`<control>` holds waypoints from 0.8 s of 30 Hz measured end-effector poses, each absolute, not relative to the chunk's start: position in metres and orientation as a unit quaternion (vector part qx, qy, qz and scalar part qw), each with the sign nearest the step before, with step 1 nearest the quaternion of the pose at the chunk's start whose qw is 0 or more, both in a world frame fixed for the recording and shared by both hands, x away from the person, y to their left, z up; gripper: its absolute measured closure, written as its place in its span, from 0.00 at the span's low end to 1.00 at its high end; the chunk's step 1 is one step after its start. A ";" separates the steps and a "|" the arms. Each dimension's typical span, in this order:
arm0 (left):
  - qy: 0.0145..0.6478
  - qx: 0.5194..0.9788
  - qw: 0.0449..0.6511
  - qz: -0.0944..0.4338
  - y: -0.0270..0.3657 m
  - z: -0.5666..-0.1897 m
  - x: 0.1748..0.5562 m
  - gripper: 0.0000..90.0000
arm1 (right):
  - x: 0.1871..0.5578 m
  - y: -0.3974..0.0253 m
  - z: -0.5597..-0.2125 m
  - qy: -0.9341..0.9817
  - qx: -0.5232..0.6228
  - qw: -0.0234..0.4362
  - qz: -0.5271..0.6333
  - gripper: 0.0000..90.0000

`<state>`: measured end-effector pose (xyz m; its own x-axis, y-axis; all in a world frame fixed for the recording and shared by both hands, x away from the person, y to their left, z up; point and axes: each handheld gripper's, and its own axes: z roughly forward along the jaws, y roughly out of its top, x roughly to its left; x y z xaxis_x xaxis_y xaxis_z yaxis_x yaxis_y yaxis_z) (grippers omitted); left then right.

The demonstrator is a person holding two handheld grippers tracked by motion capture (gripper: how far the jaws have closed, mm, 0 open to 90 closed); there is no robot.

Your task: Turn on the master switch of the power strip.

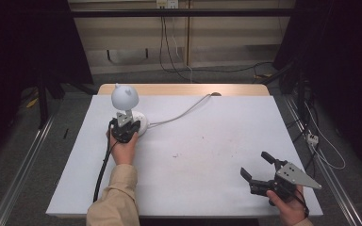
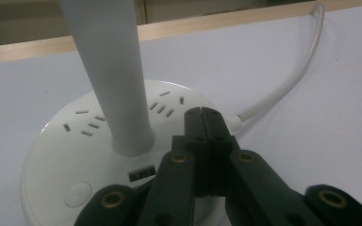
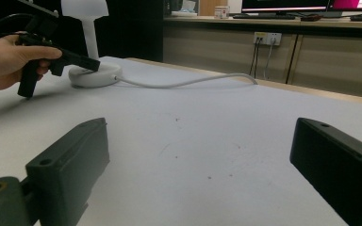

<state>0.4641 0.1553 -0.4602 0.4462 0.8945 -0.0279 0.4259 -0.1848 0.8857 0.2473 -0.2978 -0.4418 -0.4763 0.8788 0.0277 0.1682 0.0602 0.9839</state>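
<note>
A white desk lamp with a round head (image 1: 124, 96) stands at the table's back left on a round base (image 1: 143, 123). In the left gripper view its stem (image 2: 113, 80) rises from the base (image 2: 61, 155), which has slot-shaped socket holes, a small port and a round button. My left gripper (image 2: 202, 114) is shut with nothing between its jaws. Its tips lie on or just above the base top, near where the white cable (image 2: 283, 89) leaves. The high view shows this left gripper (image 1: 128, 124) at the base's near side. My right gripper (image 1: 253, 163) is open over bare table at the front right.
The lamp's cable (image 1: 184, 112) runs across the white table cover (image 1: 202, 155) to the wooden back edge. In the right gripper view the left gripper (image 3: 92, 65) and the hand holding it are at the lamp base (image 3: 94, 75). Rails flank the table.
</note>
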 end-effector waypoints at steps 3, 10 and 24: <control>0.452 0.726 0.446 0.265 0.155 -0.460 0.464 1.00 | 0.247 -0.297 -0.442 0.655 0.398 0.319 0.557 0.05; 0.442 0.737 0.432 0.275 0.154 -0.460 0.463 1.00 | 0.247 -0.297 -0.442 0.655 0.399 0.318 0.558 0.05; 0.450 0.726 0.443 0.272 0.154 -0.462 0.463 1.00 | 0.247 -0.297 -0.441 0.655 0.398 0.319 0.558 0.05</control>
<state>0.4629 0.1539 -0.4616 0.4473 0.8944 -0.0035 0.4118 -0.2025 0.8885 0.2472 -0.2969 -0.4412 -0.4792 0.8773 0.0259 0.1648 0.0610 0.9844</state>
